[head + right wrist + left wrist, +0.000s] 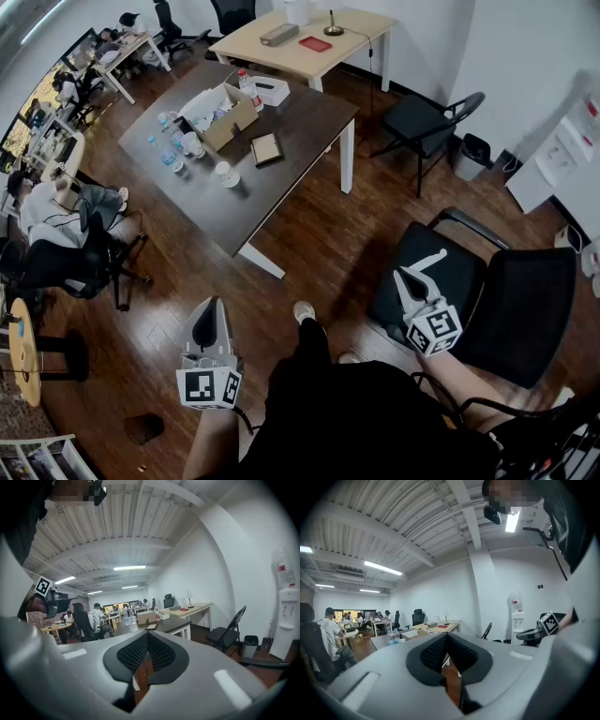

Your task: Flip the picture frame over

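The picture frame (266, 148) is a small brown rectangle lying flat on the dark table (281, 178), next to a cardboard box. It also shows at the table's near edge as the picture frame (151, 626) in the right gripper view. Both grippers hang well short of the table, over the wooden floor. My left gripper (210, 309) is shut with nothing in it and points toward the table; its closed tips show as the left gripper (446, 641). My right gripper (412, 274) is shut and empty above a black chair seat, also seen as the right gripper (147, 644).
An open cardboard box (220, 114), water bottles (171, 152), paper cups (226, 174) and a white box (272, 91) share the table. A black office chair (487, 300) stands at my right, a folding chair (427, 122) beyond it. People sit at desks (47, 202) on the left.
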Demonstrator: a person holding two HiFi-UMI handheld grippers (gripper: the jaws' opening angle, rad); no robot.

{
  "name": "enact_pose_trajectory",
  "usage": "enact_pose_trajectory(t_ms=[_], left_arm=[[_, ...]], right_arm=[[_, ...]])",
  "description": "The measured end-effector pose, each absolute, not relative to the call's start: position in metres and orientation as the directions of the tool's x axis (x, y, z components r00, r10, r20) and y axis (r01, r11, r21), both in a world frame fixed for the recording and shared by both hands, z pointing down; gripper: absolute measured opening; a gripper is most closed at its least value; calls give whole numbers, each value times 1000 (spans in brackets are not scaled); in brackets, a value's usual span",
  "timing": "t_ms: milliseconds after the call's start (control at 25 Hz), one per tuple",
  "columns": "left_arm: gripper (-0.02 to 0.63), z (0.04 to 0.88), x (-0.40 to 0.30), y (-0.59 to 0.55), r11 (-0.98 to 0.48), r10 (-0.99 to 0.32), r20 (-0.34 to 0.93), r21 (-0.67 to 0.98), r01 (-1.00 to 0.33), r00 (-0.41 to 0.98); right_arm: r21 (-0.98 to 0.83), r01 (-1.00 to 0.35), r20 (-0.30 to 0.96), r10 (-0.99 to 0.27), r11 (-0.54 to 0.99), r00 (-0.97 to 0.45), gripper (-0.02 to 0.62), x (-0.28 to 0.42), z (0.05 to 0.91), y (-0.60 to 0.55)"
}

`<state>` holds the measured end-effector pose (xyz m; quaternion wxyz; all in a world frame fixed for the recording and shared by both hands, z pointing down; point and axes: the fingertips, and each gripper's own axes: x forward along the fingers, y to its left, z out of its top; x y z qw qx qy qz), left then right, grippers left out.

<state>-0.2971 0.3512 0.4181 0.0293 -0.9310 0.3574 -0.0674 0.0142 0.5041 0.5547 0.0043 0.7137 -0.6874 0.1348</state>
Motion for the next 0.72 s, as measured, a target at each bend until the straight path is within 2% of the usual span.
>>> enact_pose_trajectory(t_ms=[200,440,720], left_arm=[[0,430,-287,296,-762,-647,107,-78,-643,755],[0,428,-253,234,-826,-564,88,-68,-560,821],[0,433,-239,169,-830,-556,122,-34,-556,822]], right_arm=[[-152,-983,216,-974,-105,71,3,27,556,472],[-133,-983,244,-966,-125,90,3,31,549,425],[-139,-977,271,-955,-163,121,3,40,550,372]])
